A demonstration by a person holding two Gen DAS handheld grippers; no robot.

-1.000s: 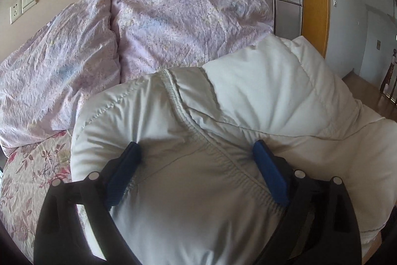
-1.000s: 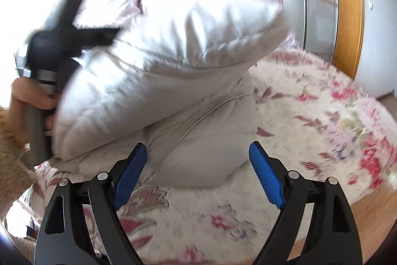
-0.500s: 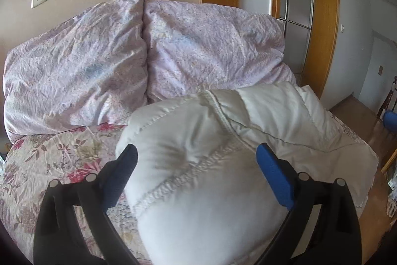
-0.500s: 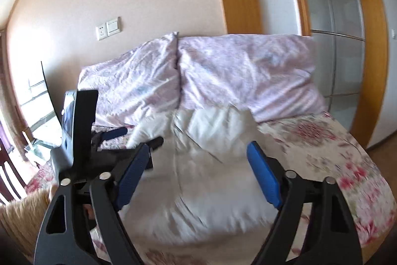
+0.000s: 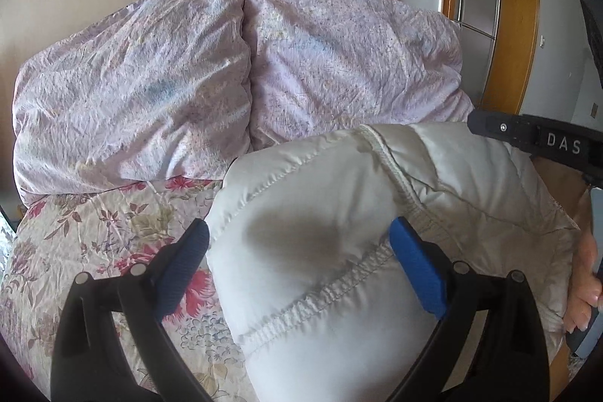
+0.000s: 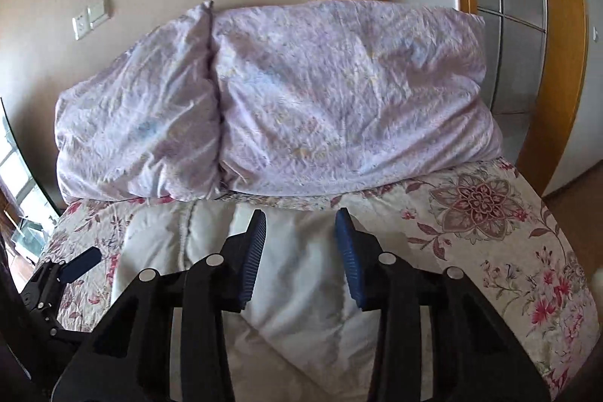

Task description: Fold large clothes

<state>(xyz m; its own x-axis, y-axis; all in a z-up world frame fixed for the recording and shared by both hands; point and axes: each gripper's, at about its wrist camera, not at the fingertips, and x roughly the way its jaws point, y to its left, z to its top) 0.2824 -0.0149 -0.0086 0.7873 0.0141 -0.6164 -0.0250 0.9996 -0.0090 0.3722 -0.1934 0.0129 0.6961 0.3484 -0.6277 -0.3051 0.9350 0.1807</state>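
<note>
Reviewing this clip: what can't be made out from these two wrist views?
- Left wrist view: the white padded jacket fills the space between the left gripper fingers; whether they pinch it is unclear.
- Right wrist view: the right gripper body covers the jacket's near part.
- Both views: the jacket's overall fold state is cut off by the frame.

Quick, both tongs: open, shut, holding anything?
Left tongs: open, astride the white jacket, not clamping.
Right tongs: open, narrower gap, over the jacket, holding nothing.
</note>
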